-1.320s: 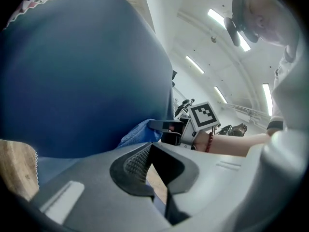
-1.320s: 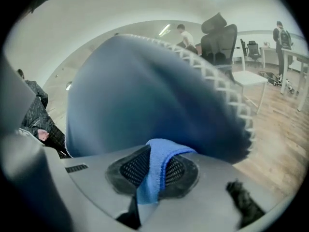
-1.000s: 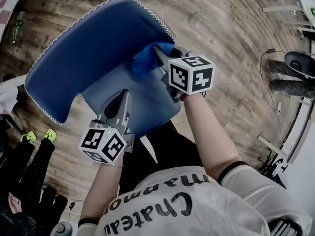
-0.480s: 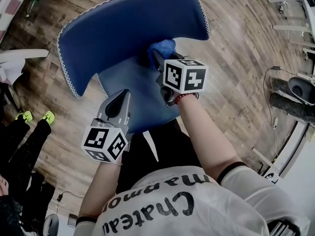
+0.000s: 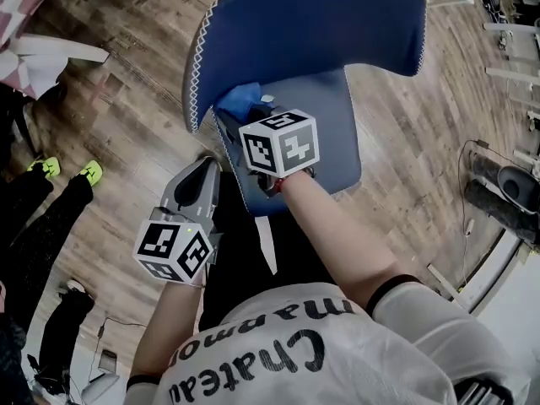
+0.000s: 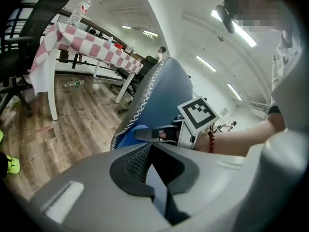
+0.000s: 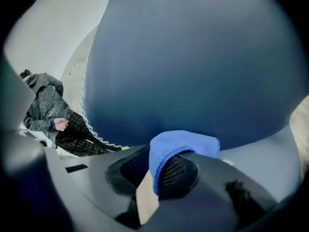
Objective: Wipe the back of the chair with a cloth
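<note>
We found the cloth [image 7: 182, 145] pinched between the right gripper [image 7: 157, 172] fingers at the chair back [image 5: 312, 24]; the left gripper [image 6: 152, 152] was closed and empty.

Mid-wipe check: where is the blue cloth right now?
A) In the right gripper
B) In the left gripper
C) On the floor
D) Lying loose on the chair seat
A: the right gripper view shows the blue cloth pinched between the jaws of the right gripper, facing the chair back. The left gripper has its jaws together on nothing.
</note>
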{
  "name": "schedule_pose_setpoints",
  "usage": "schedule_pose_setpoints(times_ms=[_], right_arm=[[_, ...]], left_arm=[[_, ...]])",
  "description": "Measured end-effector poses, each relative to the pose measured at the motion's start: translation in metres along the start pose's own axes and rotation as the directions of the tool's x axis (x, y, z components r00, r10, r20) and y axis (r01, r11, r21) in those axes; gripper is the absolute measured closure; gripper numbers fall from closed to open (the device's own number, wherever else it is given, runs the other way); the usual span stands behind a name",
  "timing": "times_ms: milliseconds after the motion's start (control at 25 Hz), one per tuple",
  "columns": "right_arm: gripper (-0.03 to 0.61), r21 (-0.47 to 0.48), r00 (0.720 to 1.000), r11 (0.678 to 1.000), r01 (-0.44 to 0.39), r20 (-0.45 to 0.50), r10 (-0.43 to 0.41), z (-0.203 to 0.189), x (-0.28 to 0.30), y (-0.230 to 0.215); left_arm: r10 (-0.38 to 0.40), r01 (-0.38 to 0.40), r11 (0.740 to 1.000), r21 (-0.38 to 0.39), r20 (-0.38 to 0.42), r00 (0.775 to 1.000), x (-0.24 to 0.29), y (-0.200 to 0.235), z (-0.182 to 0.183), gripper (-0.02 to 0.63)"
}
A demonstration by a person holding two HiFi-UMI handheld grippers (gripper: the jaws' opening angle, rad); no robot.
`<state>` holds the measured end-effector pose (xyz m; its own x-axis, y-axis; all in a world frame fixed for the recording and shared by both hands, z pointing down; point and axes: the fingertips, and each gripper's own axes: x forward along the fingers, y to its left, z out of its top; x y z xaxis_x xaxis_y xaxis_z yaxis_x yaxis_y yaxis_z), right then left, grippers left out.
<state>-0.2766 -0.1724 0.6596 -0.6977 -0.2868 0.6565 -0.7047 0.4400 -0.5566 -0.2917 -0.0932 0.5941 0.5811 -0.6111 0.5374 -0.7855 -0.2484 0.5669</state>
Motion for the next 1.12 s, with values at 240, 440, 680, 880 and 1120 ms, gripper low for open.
schedule_pose_setpoints(times_ms=[240, 440, 680, 880, 1120], right_arm=[[0.529, -0.002, 0.986, 0.991, -0.131, -0.103, 0.13, -0.026, 0.032, 0.031], [0.529, 0.025, 0.993, 0.995, -0.092, -0.067, 0.094, -0.007, 0.029, -0.009], [0.529, 0.184, 0.998, 0.982, -0.052, 0.054, 0.043, 0.026, -0.004, -0.083], [0.529, 0.27, 0.992, 0.963, 0.013, 0.115, -0.046, 0.031, -0.046, -0.147], [0.529, 0.354, 0.967, 0.932, 0.076, 0.203, -0.155, 0.038, -0.105, -0.219]], left_arm=[[0.033, -0.032, 0.999, -0.02, 0.02, 0.999, -0.01, 0.019, 0.007, 0.621], [0.09, -0.088, 0.994, -0.063, 0.039, 0.995, 0.001, 0.034, 0.01, 0.62], [0.115, -0.111, 0.987, -0.115, 0.031, 0.993, 0.039, 0.032, 0.008, 0.621], [0.04, -0.041, 0.996, -0.082, -0.009, 0.999, 0.092, -0.006, 0.005, 0.62], [-0.032, 0.03, 0.999, -0.023, -0.064, 0.997, 0.139, -0.057, 0.001, 0.62]])
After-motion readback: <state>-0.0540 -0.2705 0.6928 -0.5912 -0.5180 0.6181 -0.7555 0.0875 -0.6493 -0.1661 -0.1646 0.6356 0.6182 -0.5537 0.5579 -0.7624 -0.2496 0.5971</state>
